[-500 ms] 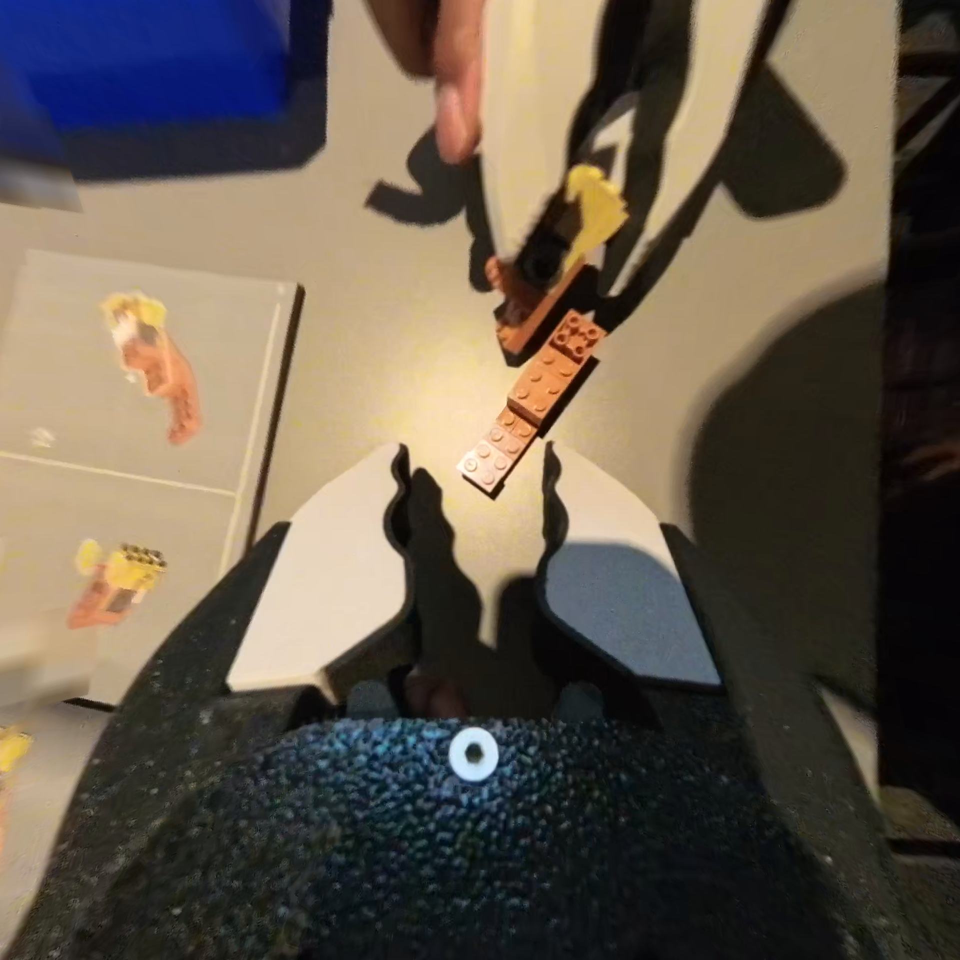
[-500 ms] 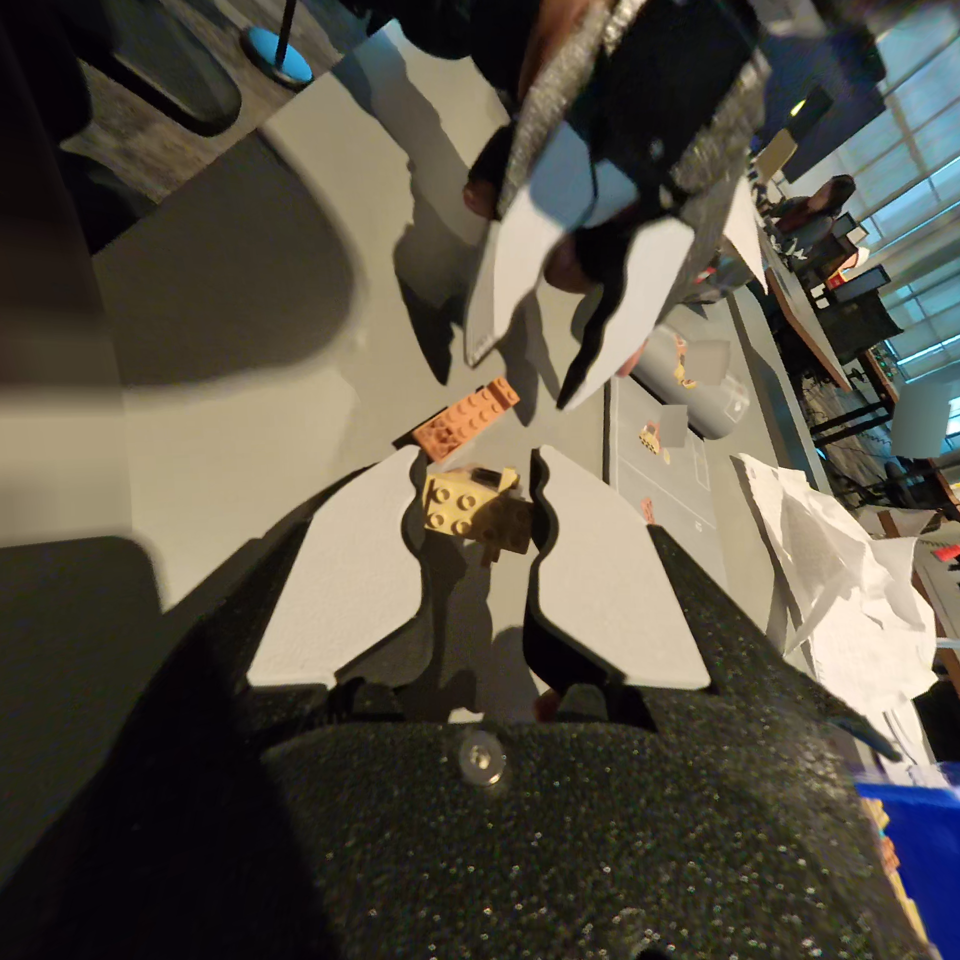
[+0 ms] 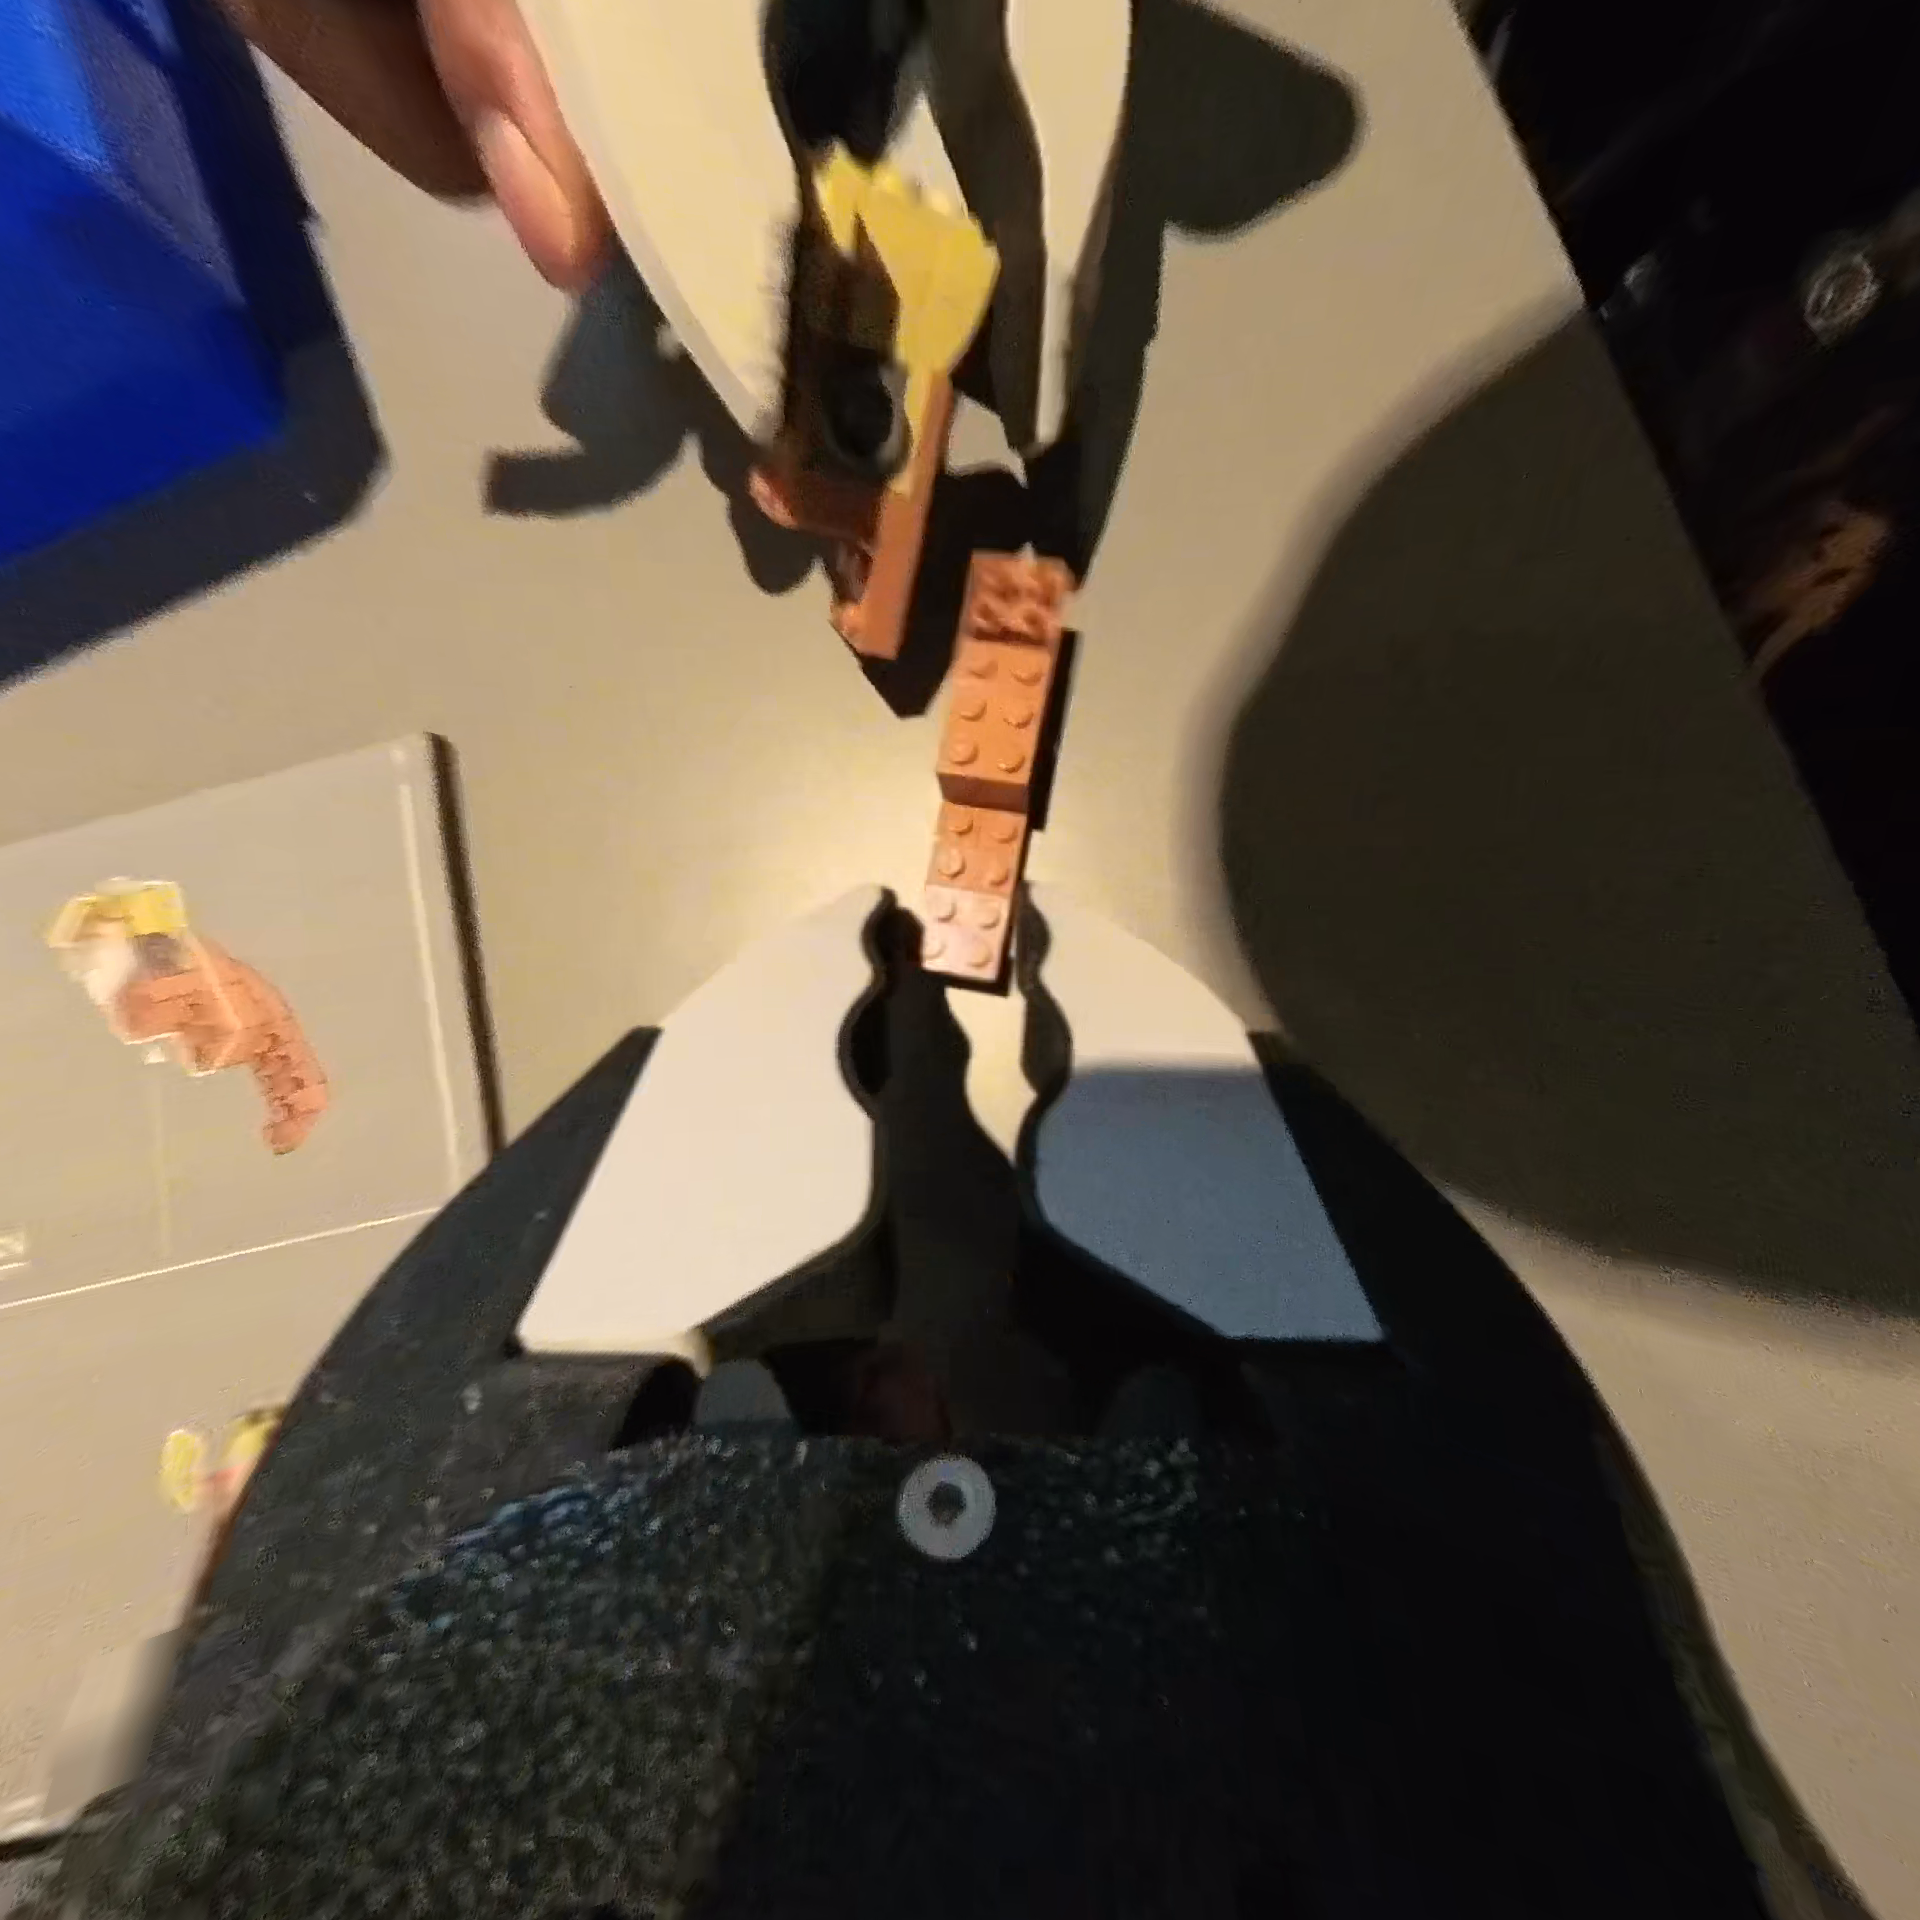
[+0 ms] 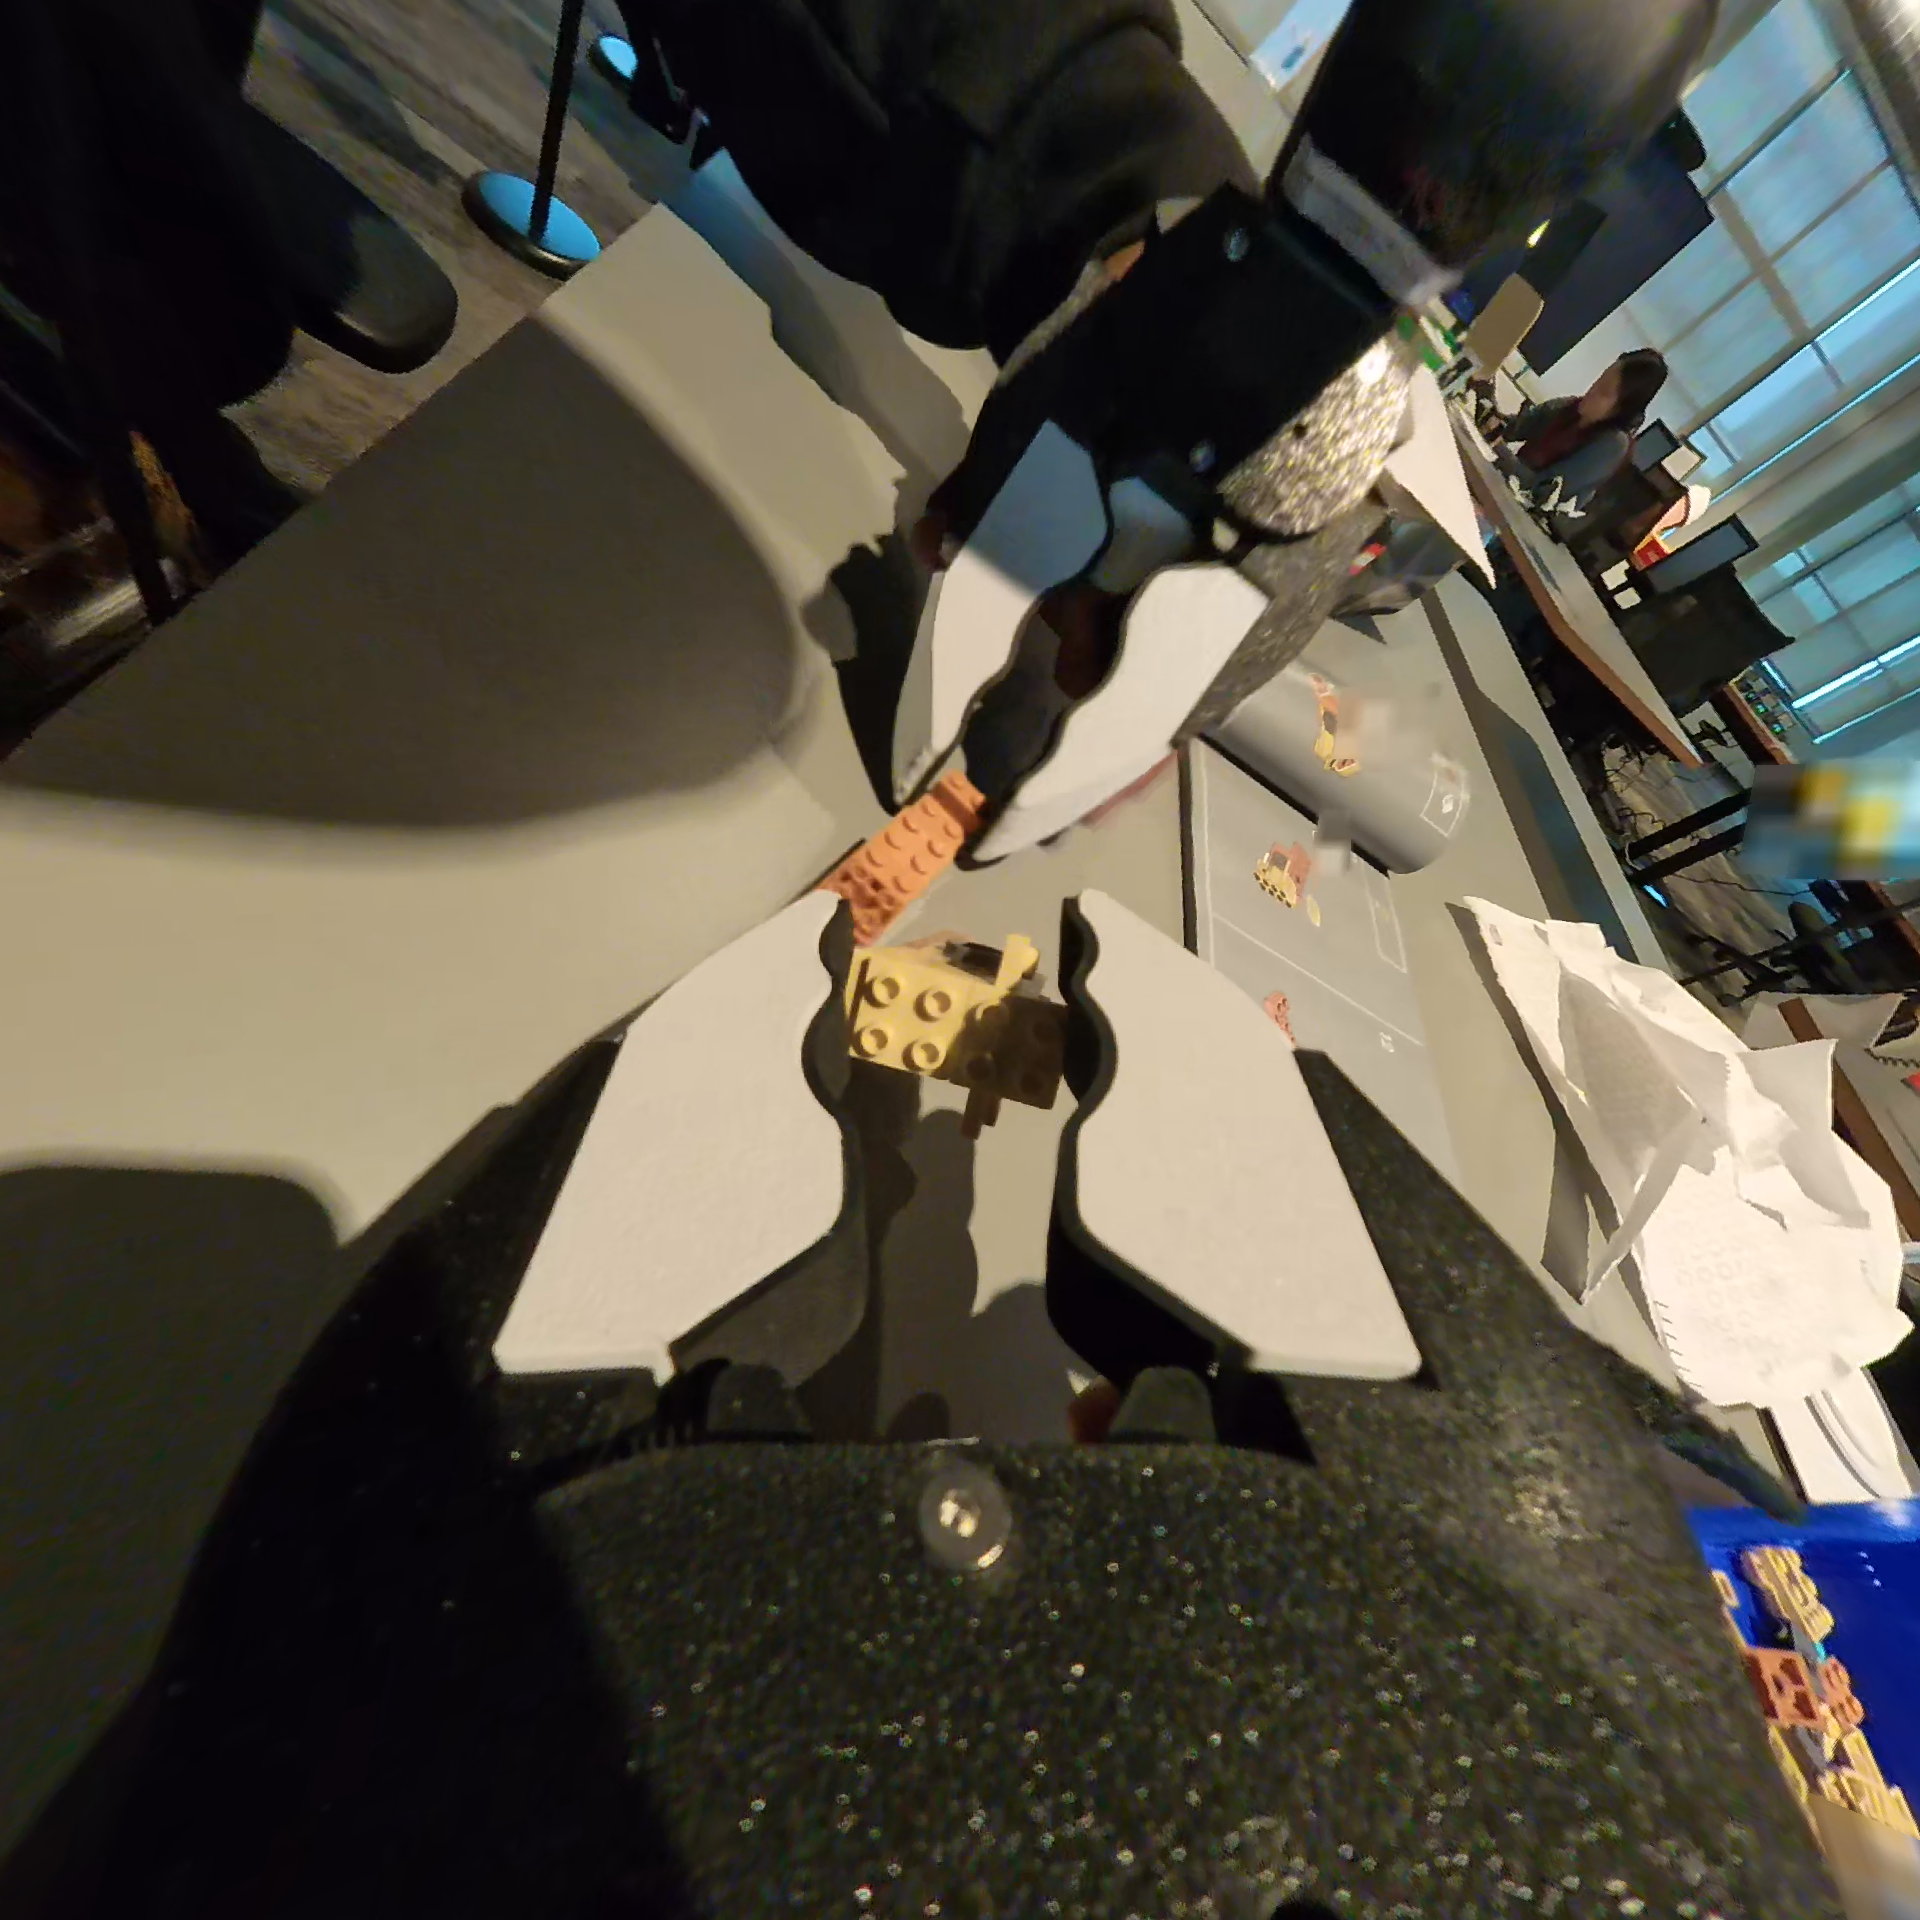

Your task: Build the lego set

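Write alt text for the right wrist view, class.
The right tongs grip a tan and dark brown lego assembly above a grey table. Just beyond, the left tongs close around one end of an orange lego piece; crumpled white paper lies to the right.

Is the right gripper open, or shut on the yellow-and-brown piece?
Shut on it: the right gripper has both fingers against the yellow-and-brown piece, lifted above the table.
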`<state>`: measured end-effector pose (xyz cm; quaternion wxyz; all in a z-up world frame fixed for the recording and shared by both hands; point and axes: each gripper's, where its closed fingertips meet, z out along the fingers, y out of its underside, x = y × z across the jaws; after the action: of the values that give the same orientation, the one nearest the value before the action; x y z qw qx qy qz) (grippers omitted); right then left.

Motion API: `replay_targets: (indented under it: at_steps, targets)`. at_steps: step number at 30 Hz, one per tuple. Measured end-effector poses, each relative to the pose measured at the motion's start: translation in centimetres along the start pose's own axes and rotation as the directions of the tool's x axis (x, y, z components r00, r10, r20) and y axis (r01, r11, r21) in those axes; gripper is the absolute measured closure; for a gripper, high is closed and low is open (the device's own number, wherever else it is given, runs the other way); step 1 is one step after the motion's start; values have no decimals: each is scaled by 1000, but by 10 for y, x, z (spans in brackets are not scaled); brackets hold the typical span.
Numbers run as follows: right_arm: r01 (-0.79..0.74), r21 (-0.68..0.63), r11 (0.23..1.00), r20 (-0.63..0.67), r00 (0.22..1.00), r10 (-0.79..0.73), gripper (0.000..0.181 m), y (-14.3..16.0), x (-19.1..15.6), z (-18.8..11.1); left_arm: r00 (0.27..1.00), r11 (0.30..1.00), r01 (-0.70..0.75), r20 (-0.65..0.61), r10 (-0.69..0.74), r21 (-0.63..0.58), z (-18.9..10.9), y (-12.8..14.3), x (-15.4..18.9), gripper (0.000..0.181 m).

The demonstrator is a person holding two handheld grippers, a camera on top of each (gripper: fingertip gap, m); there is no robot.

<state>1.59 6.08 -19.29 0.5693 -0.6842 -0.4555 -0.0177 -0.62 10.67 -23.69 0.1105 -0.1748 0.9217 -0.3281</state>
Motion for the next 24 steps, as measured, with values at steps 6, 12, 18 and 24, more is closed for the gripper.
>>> replay_targets:
  at_steps: [6, 12, 18, 24]
  targets:
    - [-16, 17, 1000, 8, 1000, 16, 144, -2, -1, -3, 911, 952, 298, -278, -306, -71, -1, -4, 21, 165]
    - [-14, 23, 1000, 31, 999, 13, 144, -5, -8, -6, 675, 803, 567, -454, -582, -186, -2, -16, 25, 165]
    - [2, 2, 1000, 19, 1000, -2, 144, -1, -8, -9, 733, 802, 558, -326, -597, -214, -1, -12, 7, 149]
    - [1, -22, 1000, -9, 1000, -2, 144, 3, -3, -6, 913, 920, 380, -119, -389, -94, -5, -2, -1, 136]
